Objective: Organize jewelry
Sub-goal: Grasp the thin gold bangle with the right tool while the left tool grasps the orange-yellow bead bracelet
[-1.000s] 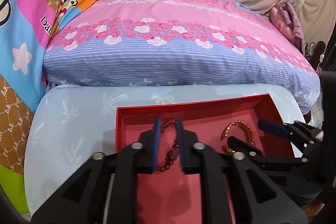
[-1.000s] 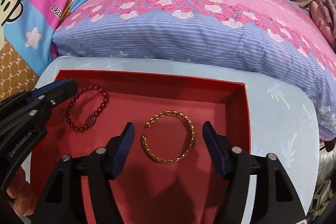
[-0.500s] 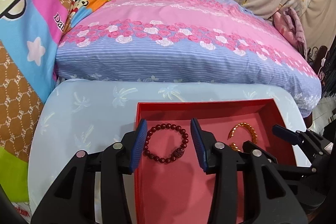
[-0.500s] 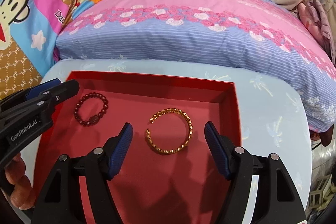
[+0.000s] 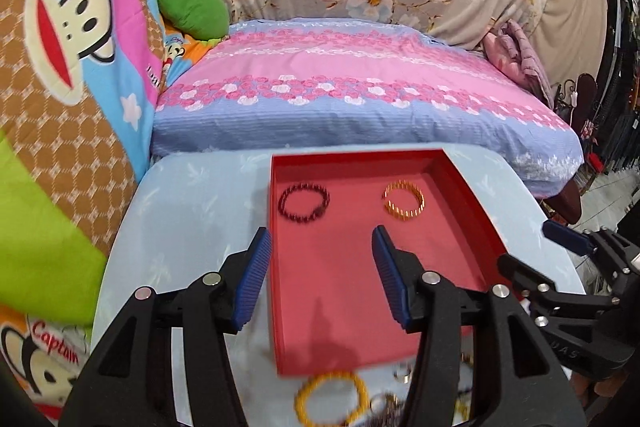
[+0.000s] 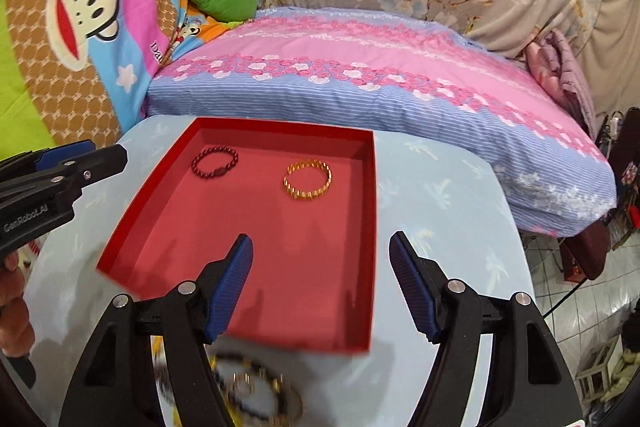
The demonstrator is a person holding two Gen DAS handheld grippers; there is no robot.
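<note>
On the pale blue rounded desk point(image 5: 192, 203) stands a shallow red cardboard tray point(image 5: 464, 183), its far edge toward the bed. The left tongs point(image 5: 320, 267) hang over the tray's left wall and near half, blue pads apart and nothing between them; their jaws have just been opening. Inside, toward the tray's far left corner, lies a dark red beaded bracelet point(image 5: 305, 203), and to its right, well apart from it, an open gold chain-link bangle point(image 5: 404, 201). The right tongs point(image 6: 320, 279) stand wide apart and empty over the tray's near right part. At the desk's near edge lies more jewelry, blurred: a yellow beaded bracelet point(image 5: 332, 401) and smaller pieces I cannot make out. These look light; the beaded loops probably sag and roll, so pinching across one strand seems safest, while the bangle is likely stiffer and slippery.
</note>
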